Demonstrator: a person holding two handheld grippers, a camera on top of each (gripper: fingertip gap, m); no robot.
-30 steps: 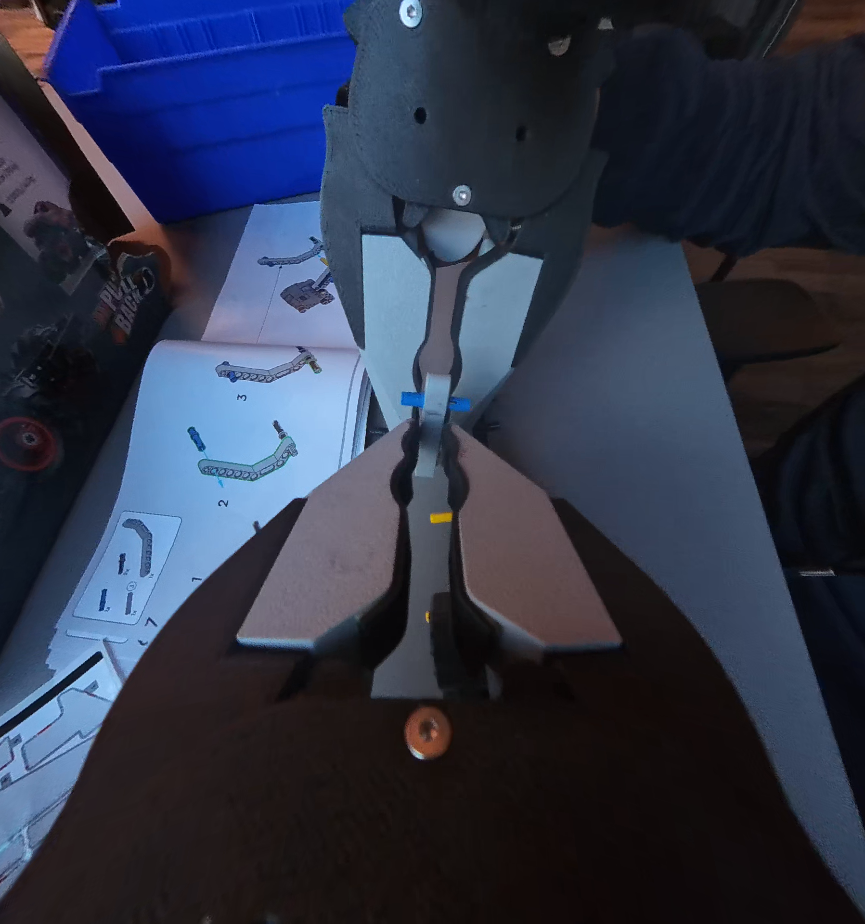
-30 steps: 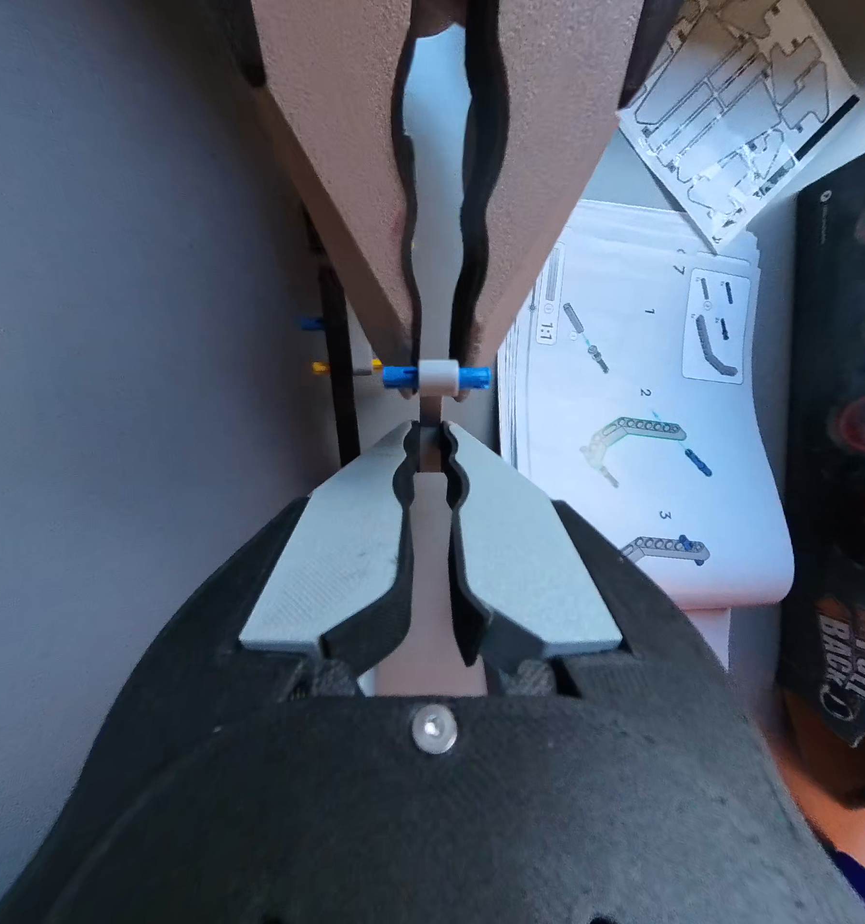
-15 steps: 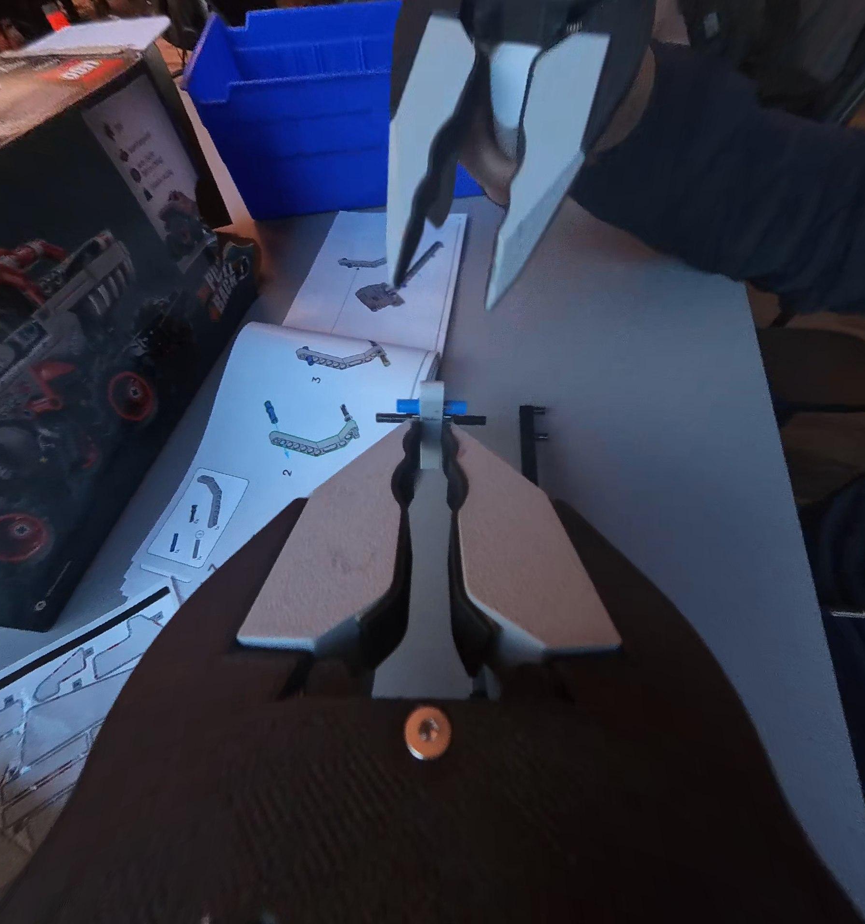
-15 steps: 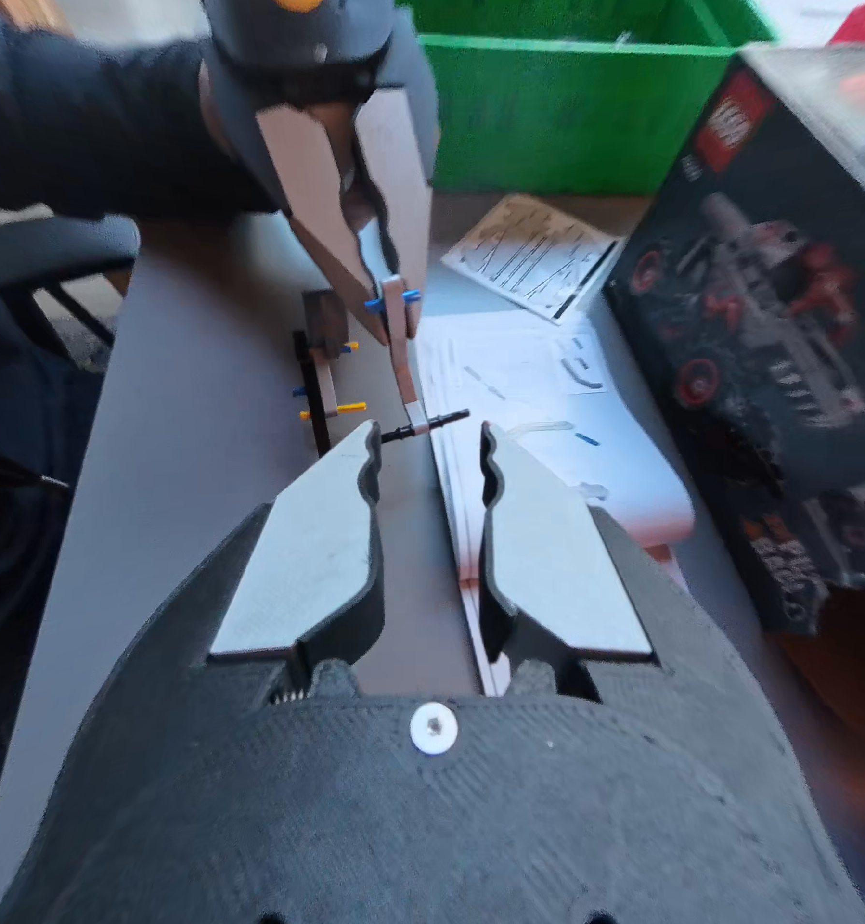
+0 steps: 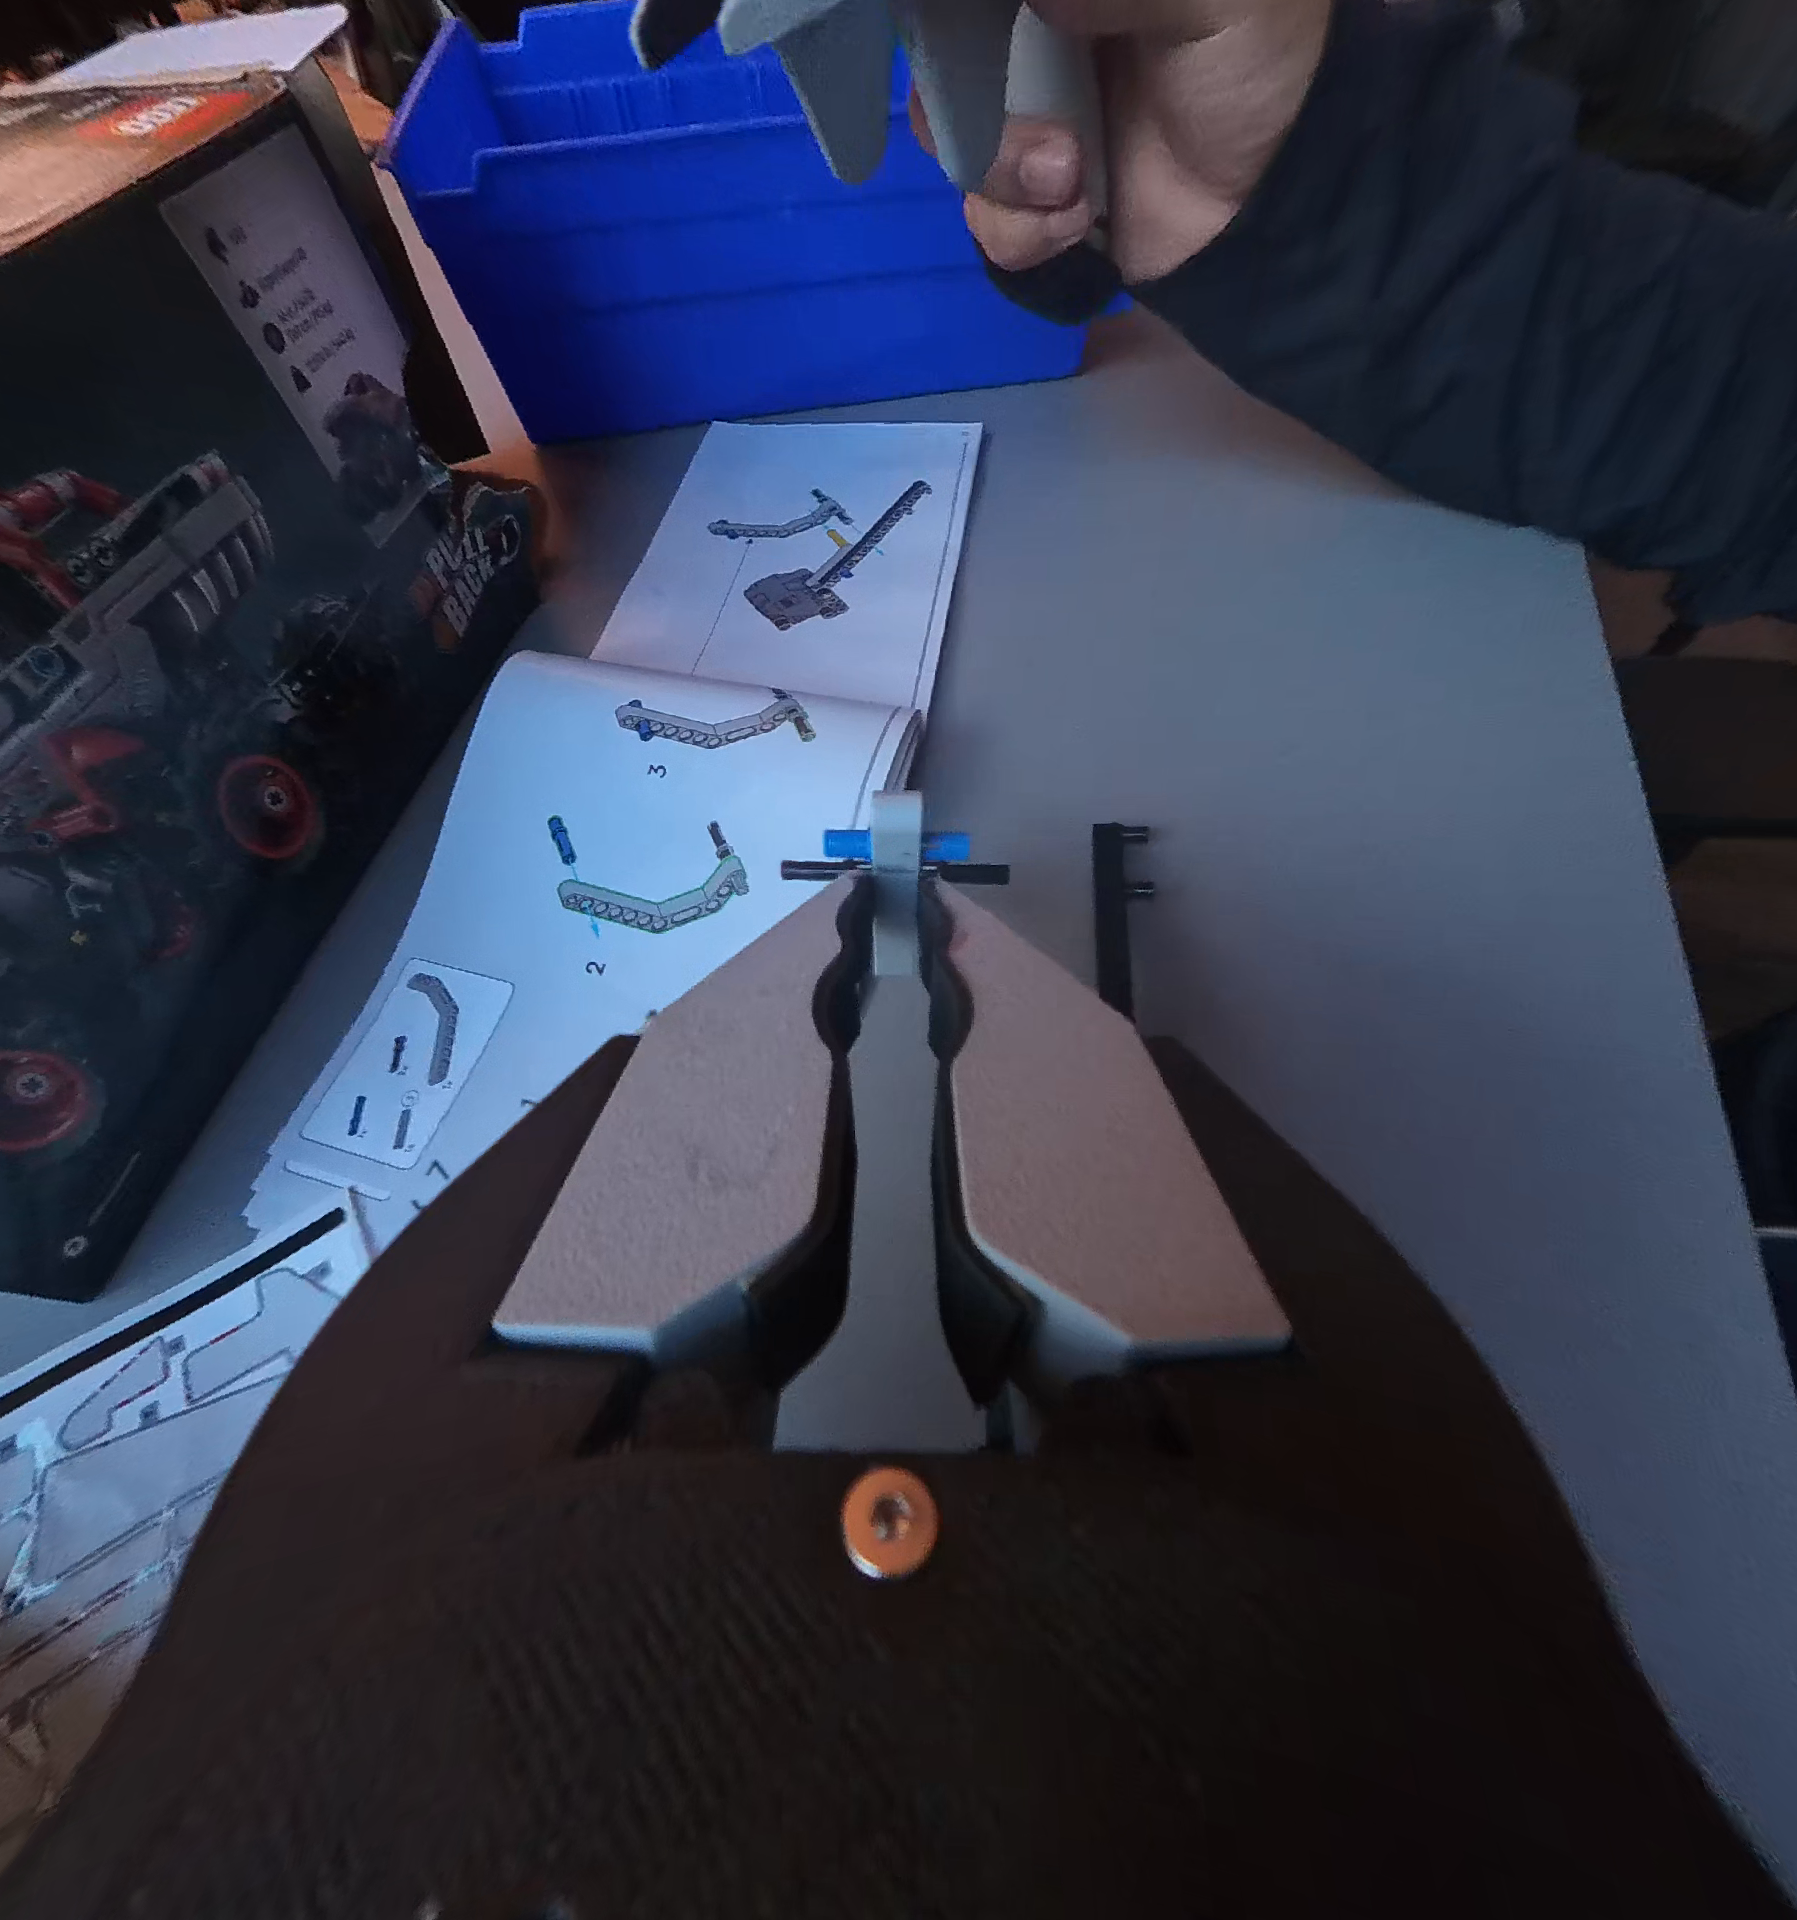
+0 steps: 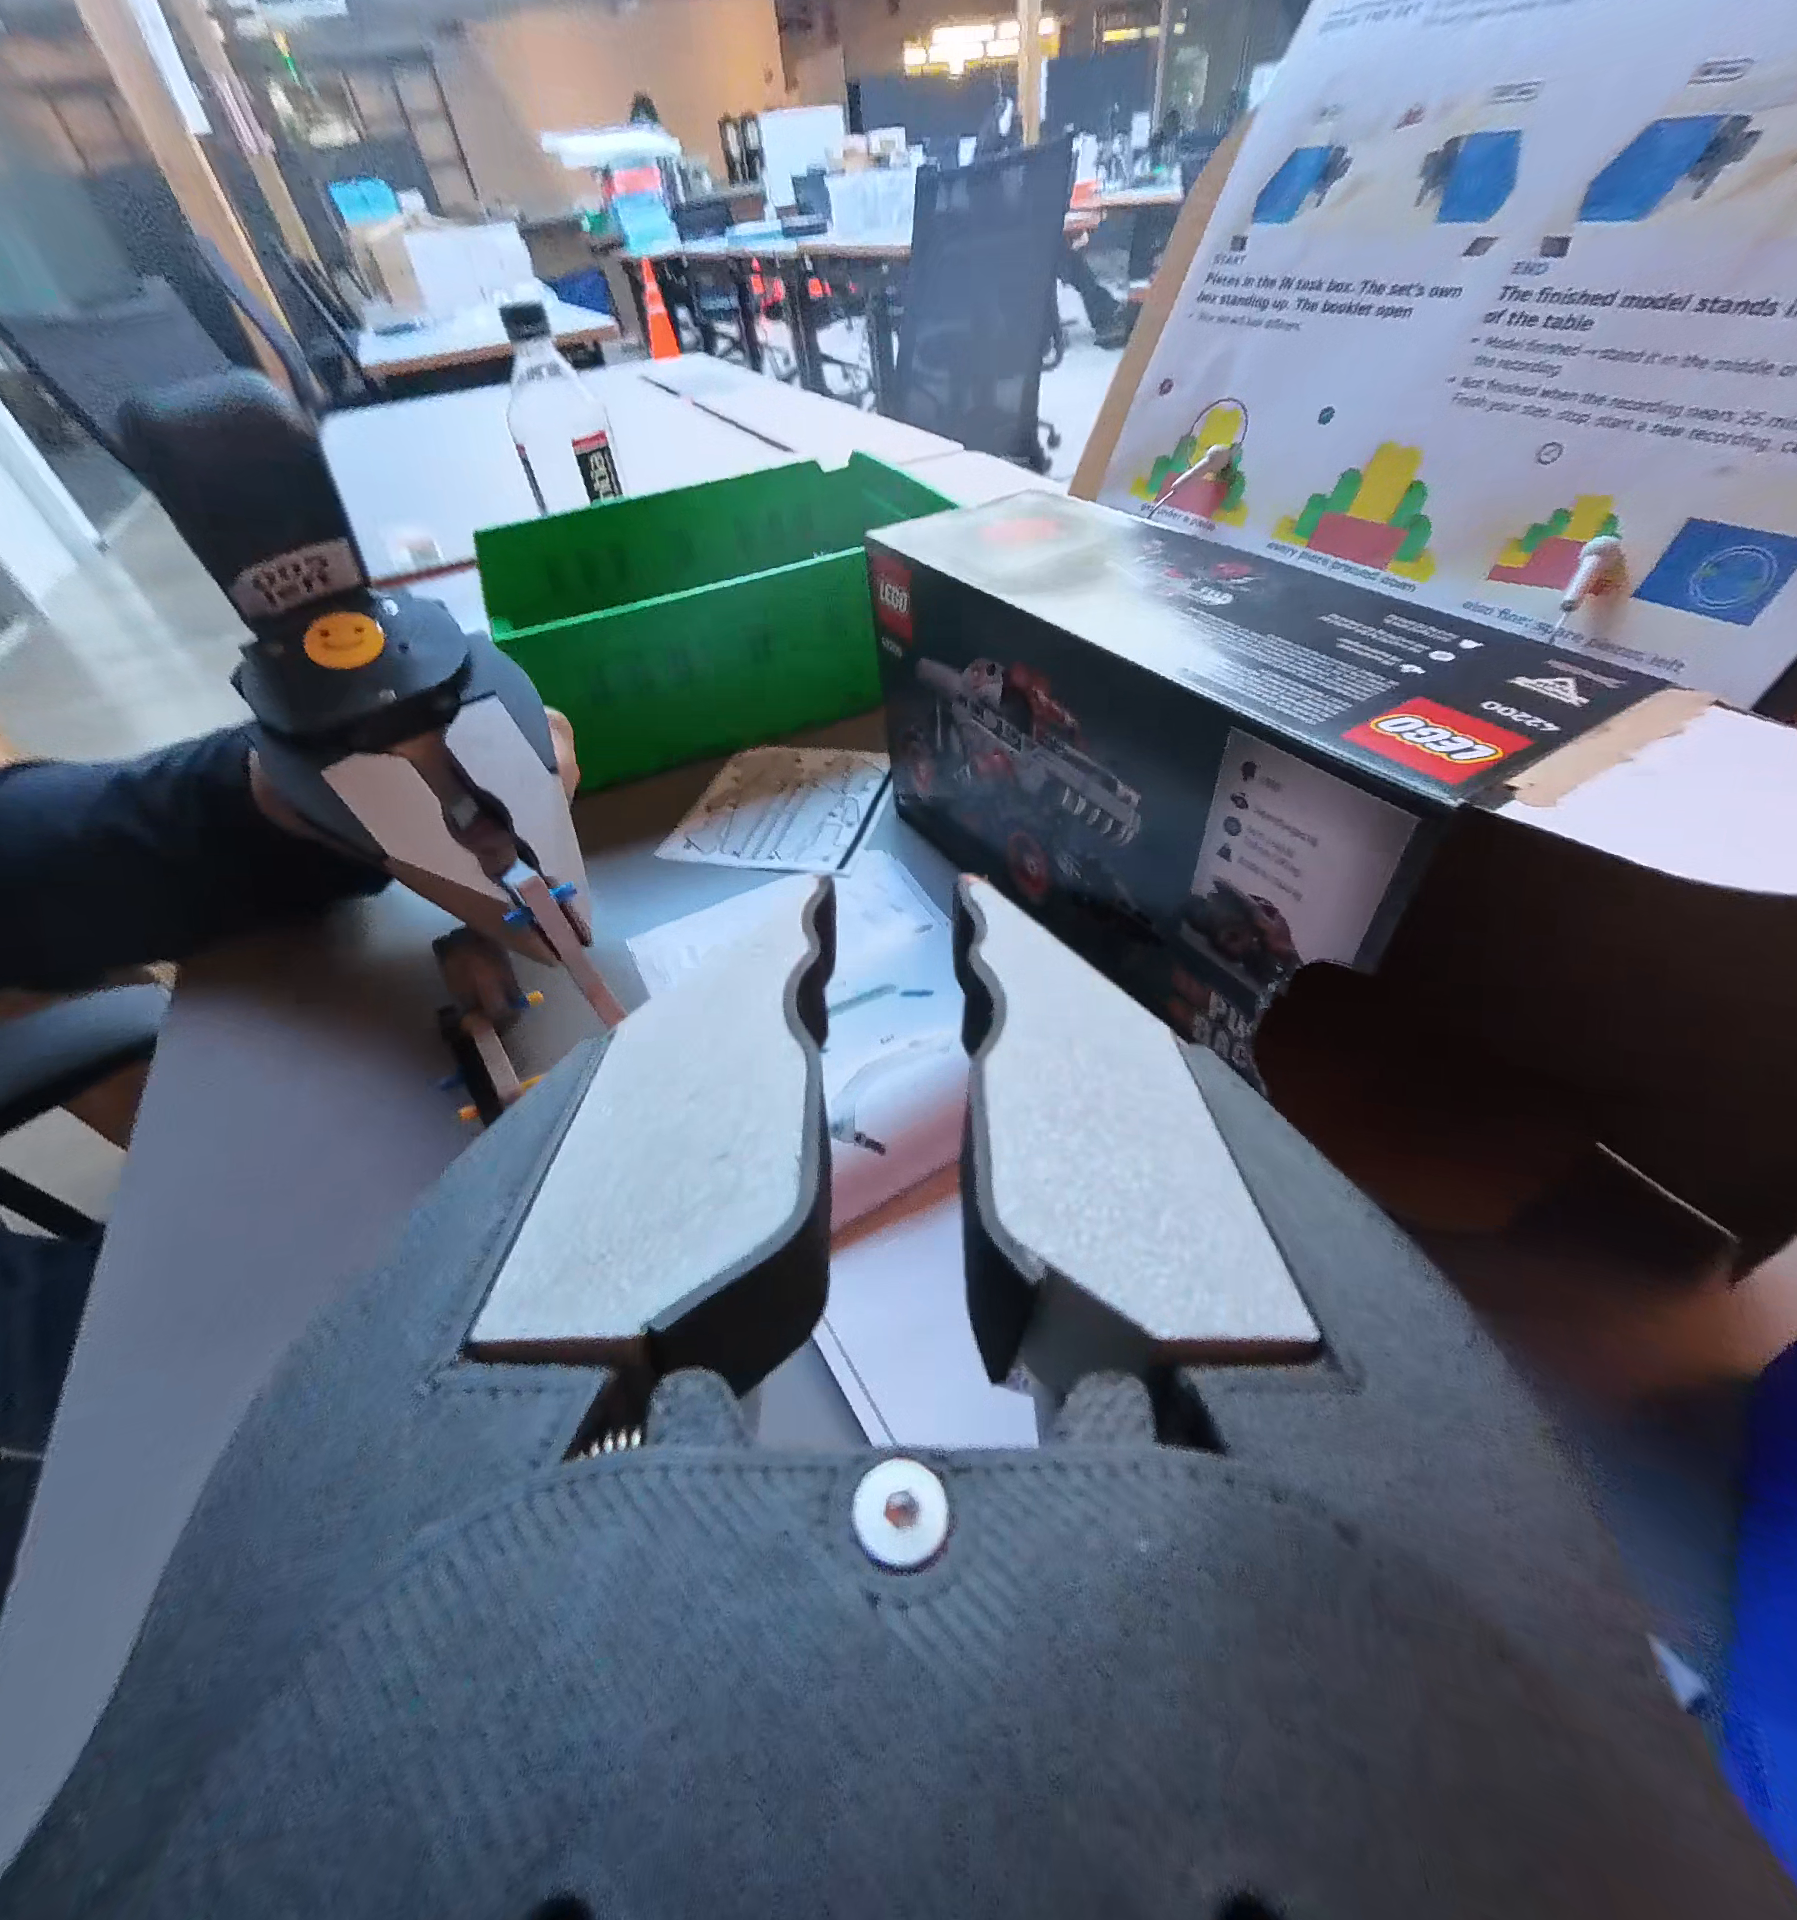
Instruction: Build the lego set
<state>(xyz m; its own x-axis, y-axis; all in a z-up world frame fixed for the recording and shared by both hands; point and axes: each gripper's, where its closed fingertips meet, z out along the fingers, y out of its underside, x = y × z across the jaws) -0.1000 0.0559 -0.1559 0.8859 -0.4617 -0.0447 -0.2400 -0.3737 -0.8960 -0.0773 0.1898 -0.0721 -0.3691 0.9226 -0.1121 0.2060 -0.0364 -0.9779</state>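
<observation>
My left gripper (image 5: 894,920) is shut on a grey lego beam (image 5: 894,857) and holds it above the grey table (image 5: 1341,935). A blue pin (image 5: 845,842) and a black axle (image 5: 977,873) stick out sideways through the beam. In the right wrist view the left gripper (image 6: 551,914) shows at the left with the beam (image 6: 587,971) slanting down to the table. My right gripper (image 6: 894,914) is open and empty, raised above the table. It also shows at the top of the left wrist view (image 5: 894,114), held by a hand.
A black beam with pins (image 5: 1115,935) lies right of the left gripper; a small assembly with yellow and blue pins (image 6: 483,1049) sits below it. The open booklet (image 5: 686,831), lego box (image 5: 146,644), sticker sheet (image 6: 780,810), blue bin (image 5: 717,229) and green bin (image 6: 686,613) surround it. The tips of one gripper are about 15 centimeters away from the tips of the other.
My right gripper has let go of the beam, opened, and lifted up and away. My left gripper keeps its hold on the beam and has drawn back a little.
</observation>
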